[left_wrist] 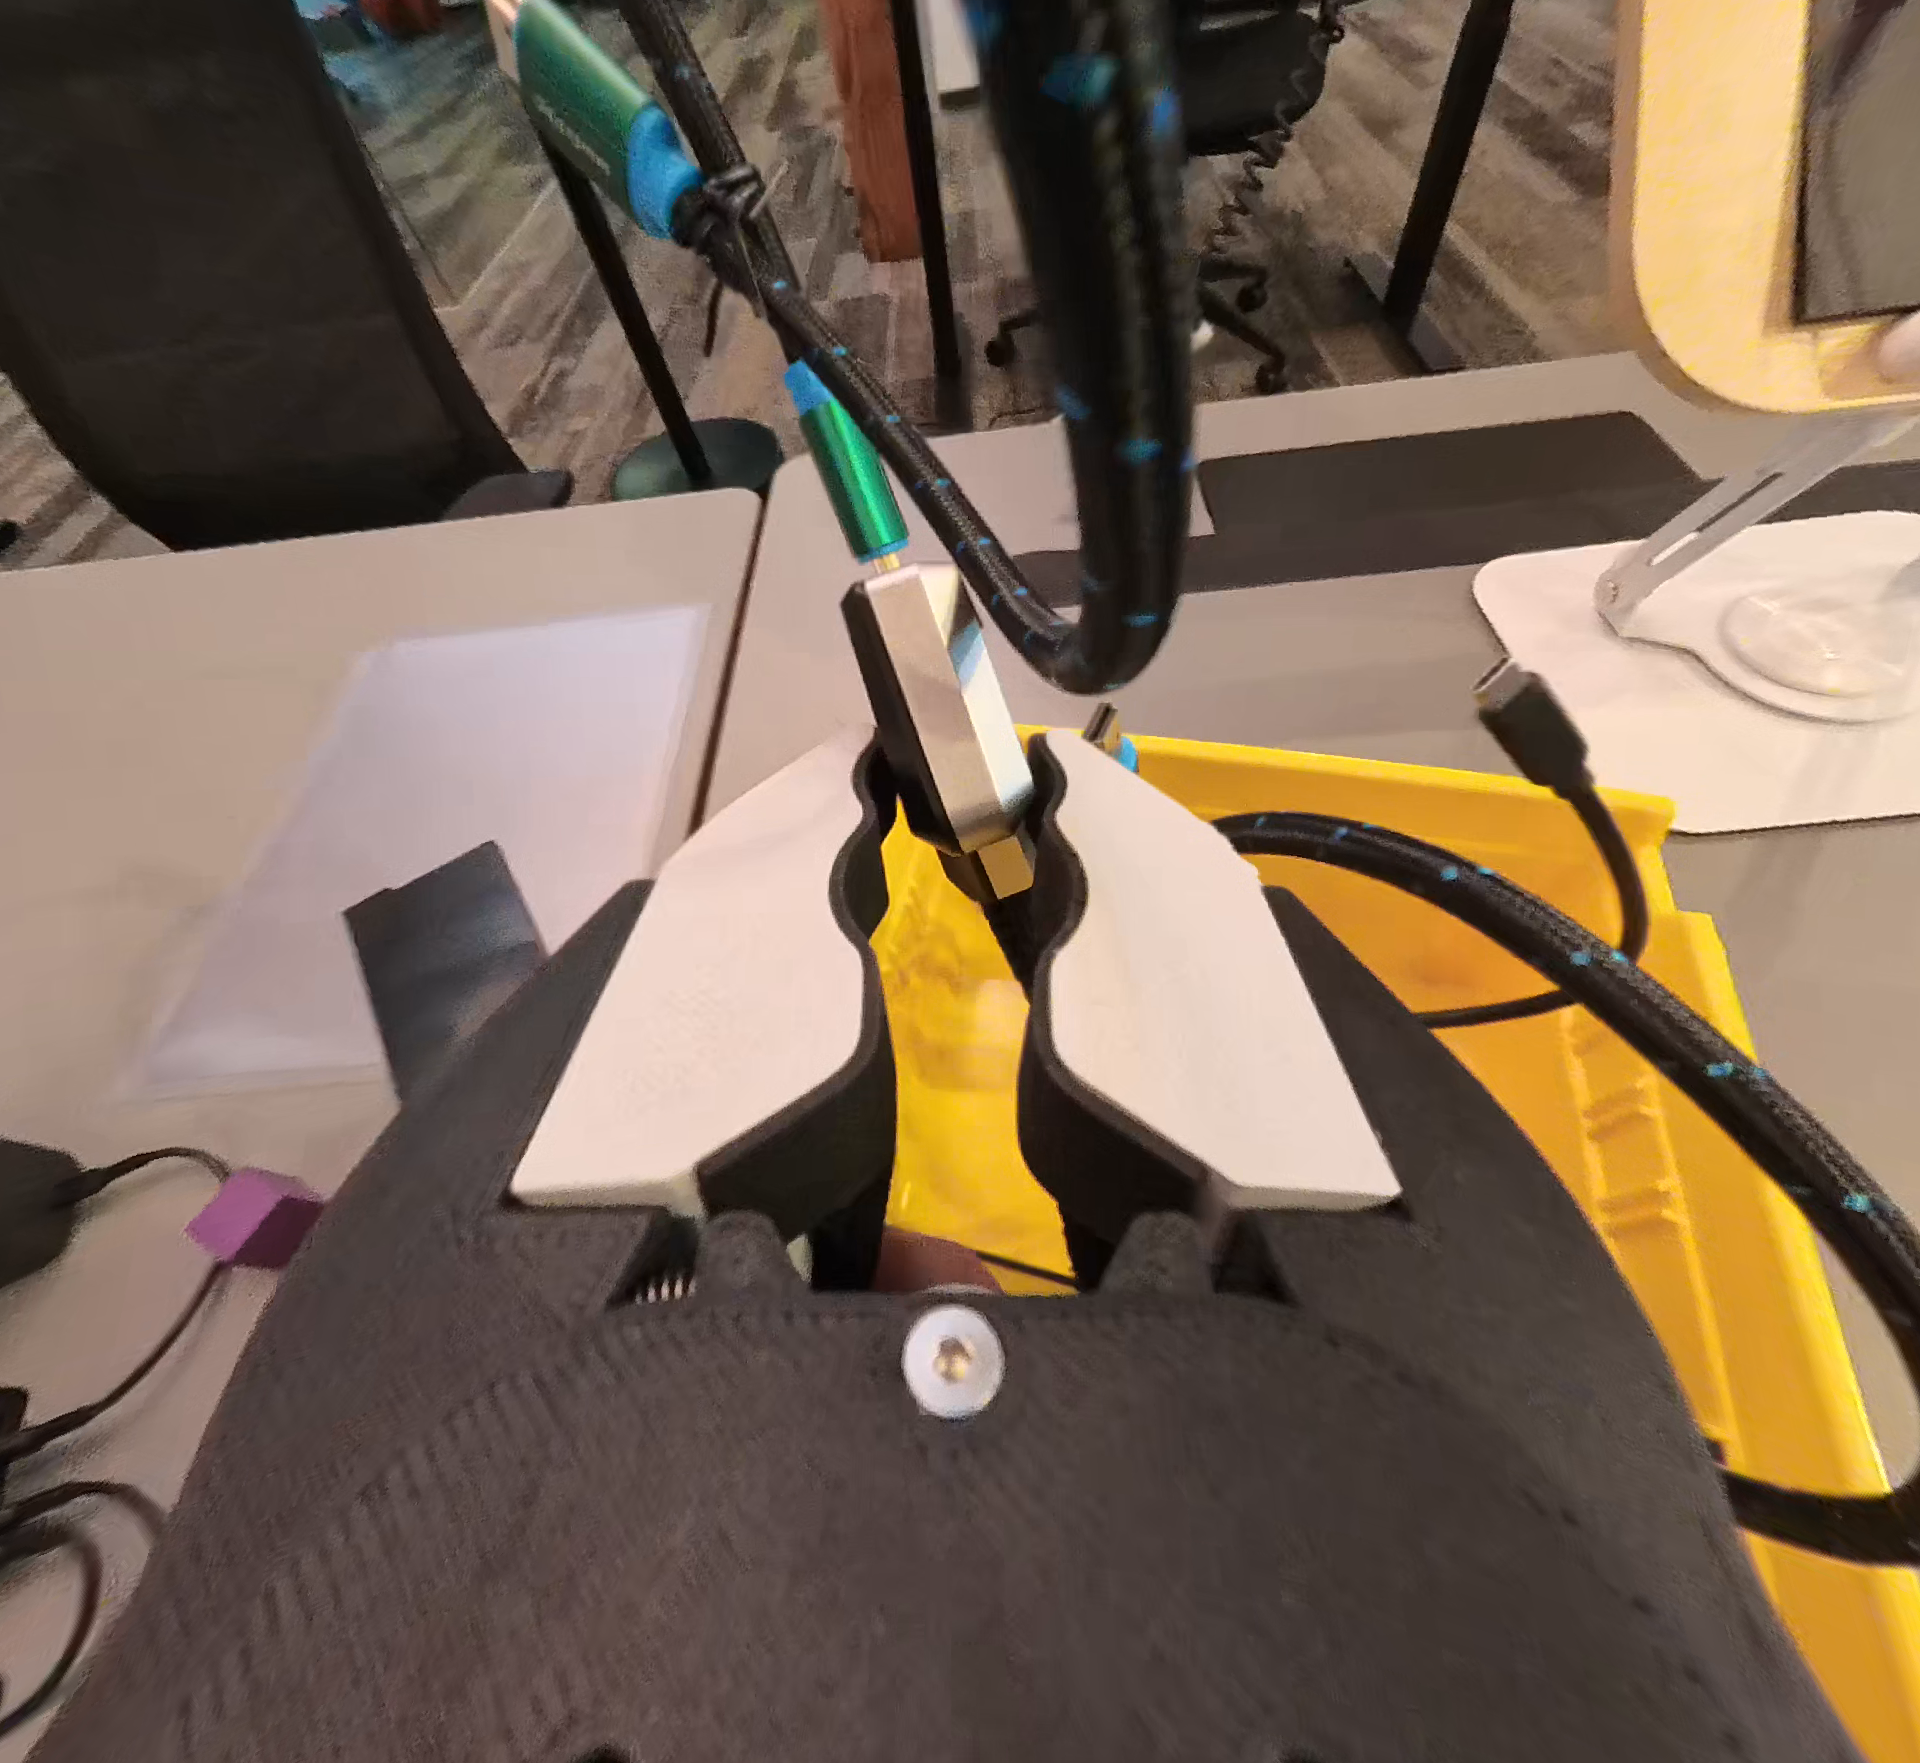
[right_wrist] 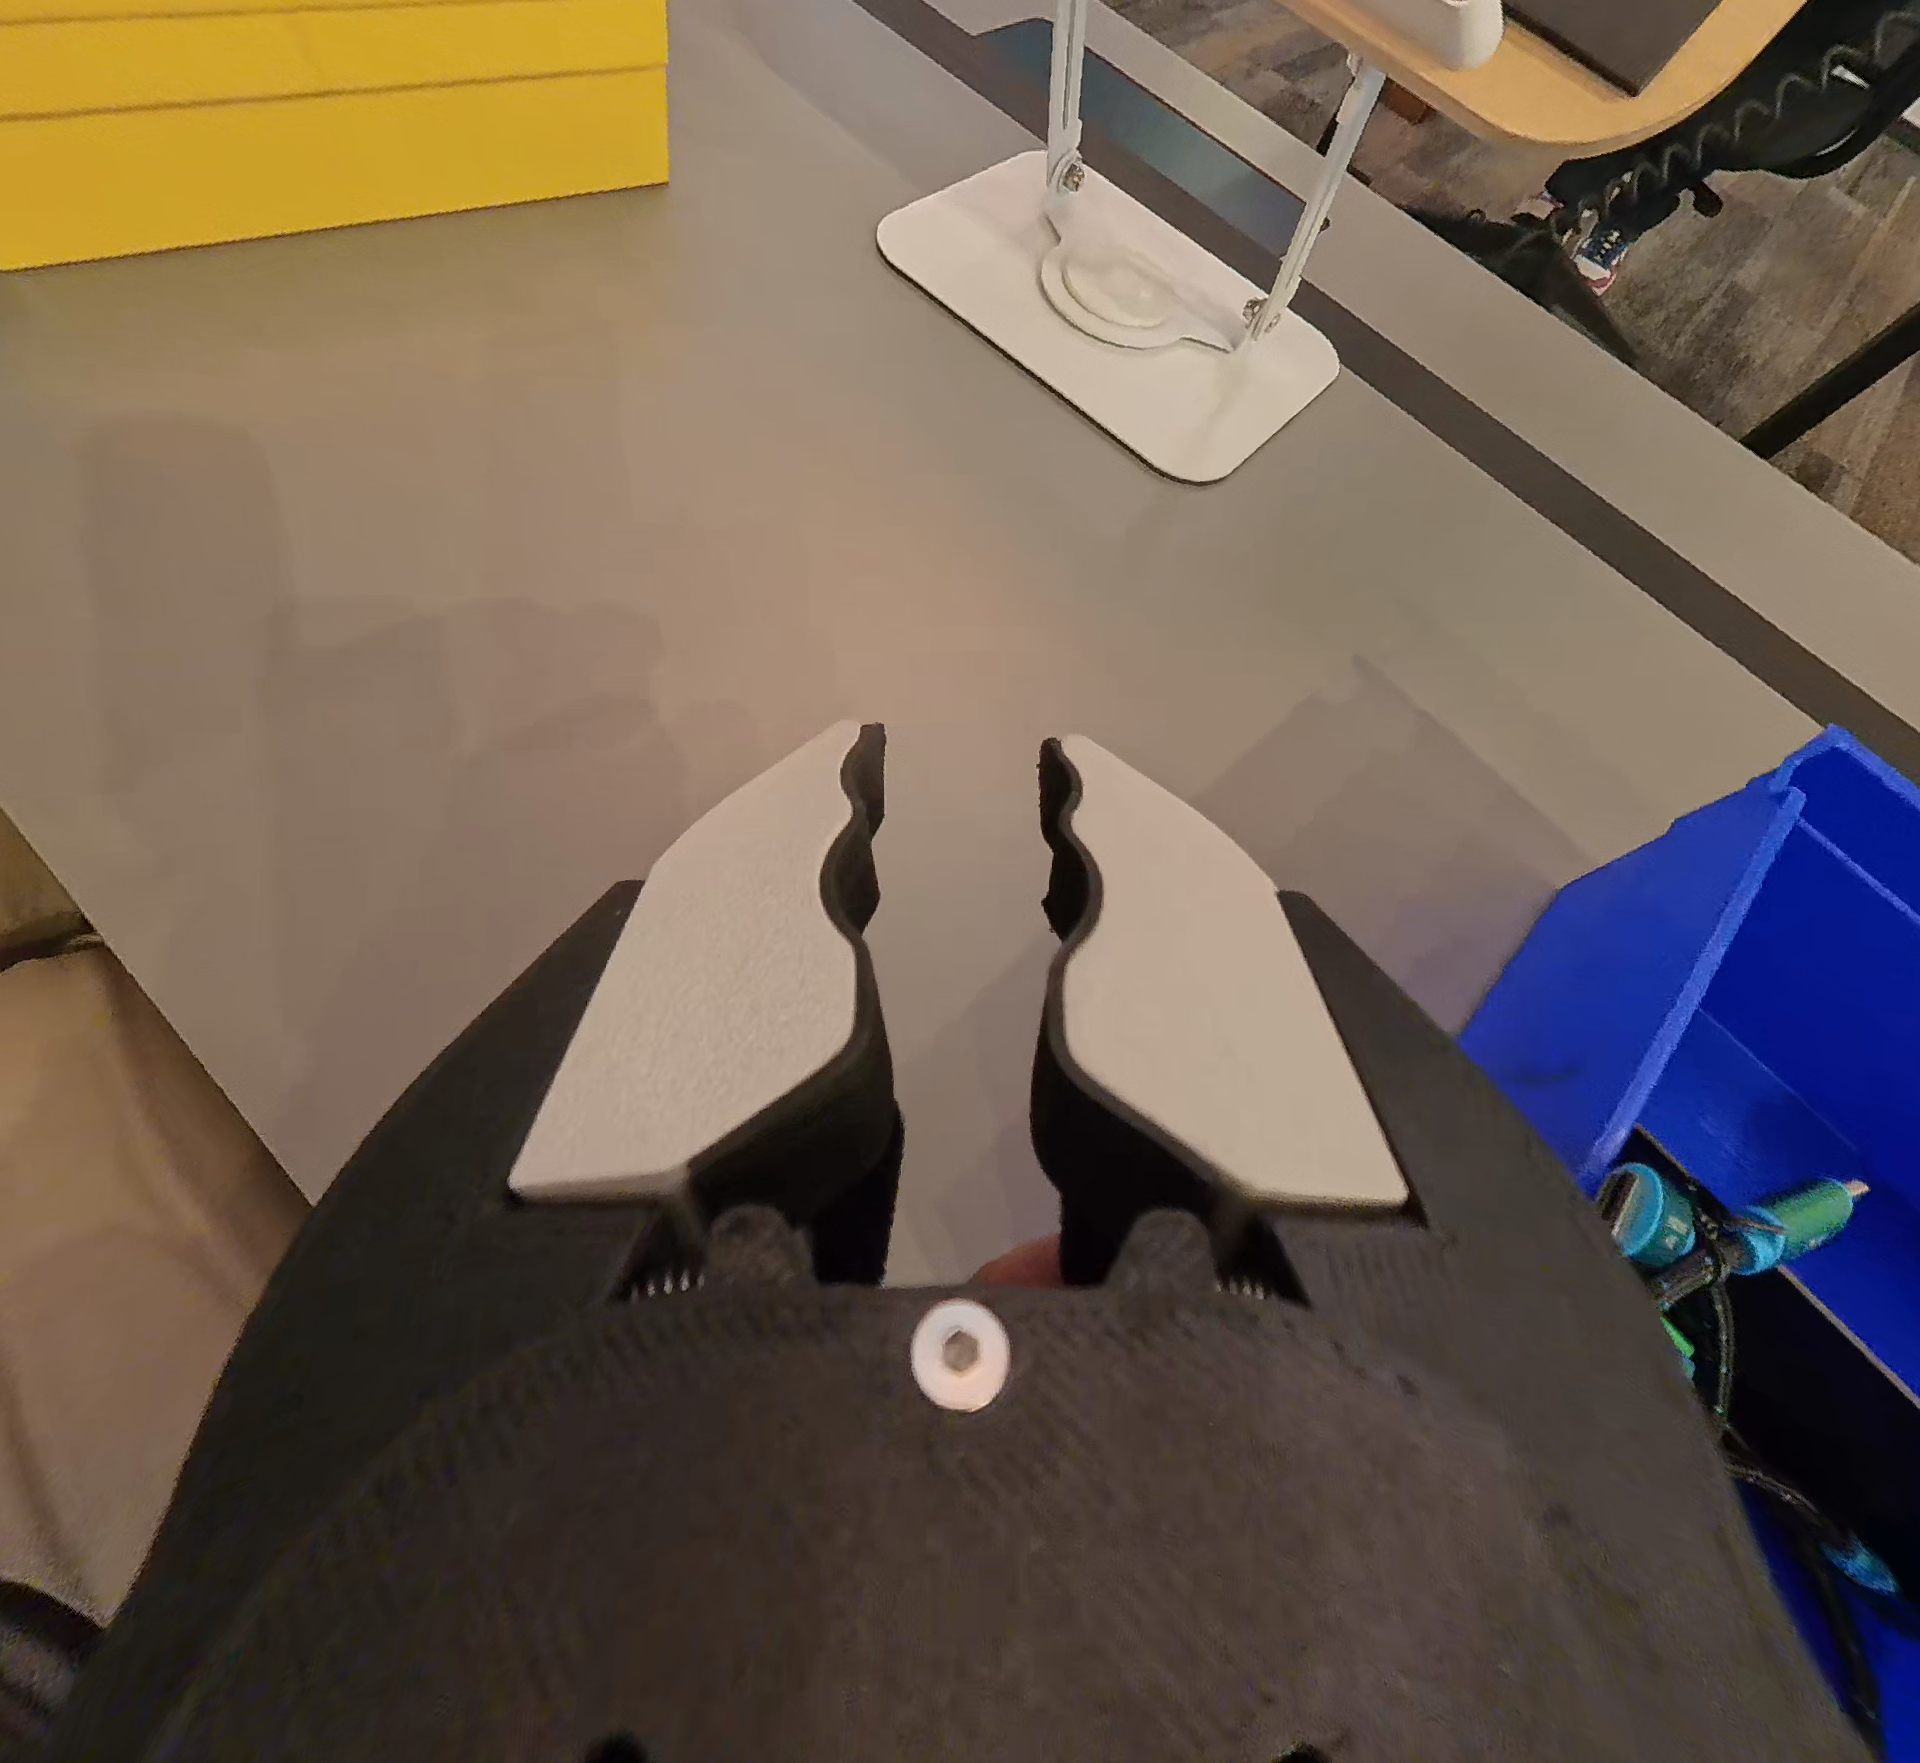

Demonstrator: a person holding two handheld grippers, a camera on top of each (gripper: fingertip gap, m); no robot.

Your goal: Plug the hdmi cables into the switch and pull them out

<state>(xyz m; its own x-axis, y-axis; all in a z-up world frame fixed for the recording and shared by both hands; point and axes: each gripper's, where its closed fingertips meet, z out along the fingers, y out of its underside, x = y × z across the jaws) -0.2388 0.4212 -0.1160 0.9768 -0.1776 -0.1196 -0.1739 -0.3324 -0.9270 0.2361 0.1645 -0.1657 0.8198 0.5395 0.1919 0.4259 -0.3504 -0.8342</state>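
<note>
2 grippers in my hands, my left gripper clamped on a silver switch tilted above the yellow bin, green plug entering its top, lettering too blurred to read, black braided cable blue-flecked, my right gripper empty, narrowly parted over the grey table.

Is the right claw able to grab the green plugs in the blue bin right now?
Probably yes. The right claw is open and empty over bare table, and the green plugs lie uncovered in the blue bin just beside it.
</note>
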